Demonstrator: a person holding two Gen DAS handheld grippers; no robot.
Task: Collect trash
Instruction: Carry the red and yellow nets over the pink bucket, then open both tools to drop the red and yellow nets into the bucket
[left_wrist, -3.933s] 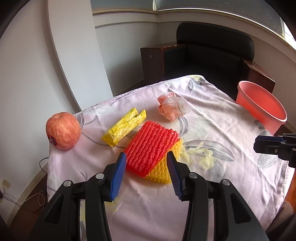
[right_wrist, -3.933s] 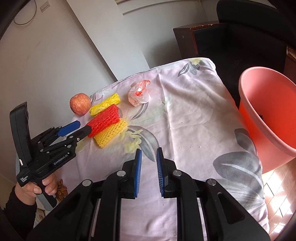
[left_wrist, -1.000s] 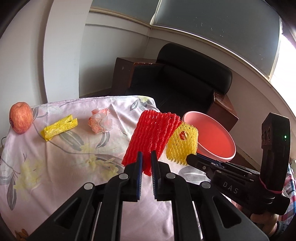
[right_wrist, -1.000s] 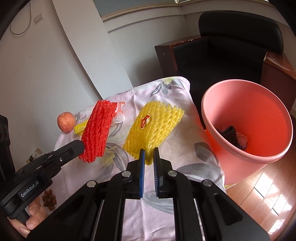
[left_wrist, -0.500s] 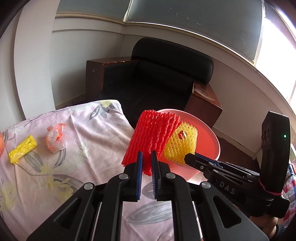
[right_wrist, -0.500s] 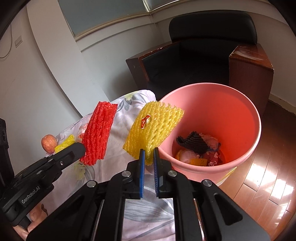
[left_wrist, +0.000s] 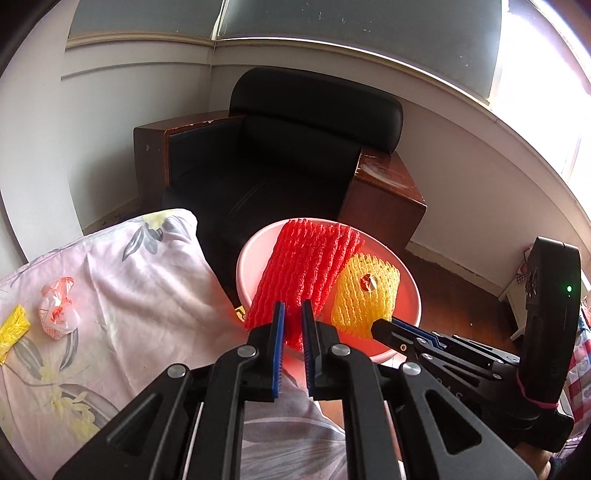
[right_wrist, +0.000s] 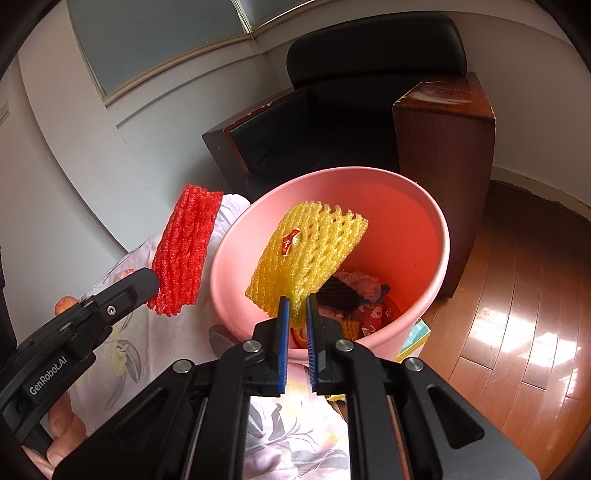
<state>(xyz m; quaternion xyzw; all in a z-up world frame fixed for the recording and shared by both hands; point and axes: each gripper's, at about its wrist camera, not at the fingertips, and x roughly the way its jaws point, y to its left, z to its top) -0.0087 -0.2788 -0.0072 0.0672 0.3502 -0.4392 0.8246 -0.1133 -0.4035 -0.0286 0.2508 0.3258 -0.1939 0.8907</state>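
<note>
a black armchair (left_wrist: 295, 155) with wooden side panels stands behind the pink bin (right_wrist: 424, 236), at 12 o'clock from both cameras, and a floral tablecloth (left_wrist: 122, 280) spreads from 7 to 10 o'clock in the left wrist view. on the cloth lie a crumpled red-and-white wrapper (left_wrist: 57, 308) and, at its 8 o'clock, a yellow wrapper (left_wrist: 13, 326) cut off by the frame edge. the bin already holds dark and patterned scraps (right_wrist: 351, 295) at its bottom. wooden floor (right_wrist: 524, 295) shows at 3 o'clock in the right wrist view.

the left gripper (left_wrist: 293, 325) is pinching the lower edge of the red foam net (left_wrist: 306, 273), its blue pads pressed close on it. the net stands upright with its long axis running from 6 to 12 o'clock, leaning slightly toward 1 o'clock, over the near rim of the bin.

the right gripper (right_wrist: 296, 321) is pinching the bottom corner of the yellow foam net (right_wrist: 306, 251), pads nearly together. this net hangs above the bin's mouth, its long axis tilted from 7 toward 1 o'clock, a small red sticker facing the camera. in the left wrist view the red net partly covers the yellow one.
</note>
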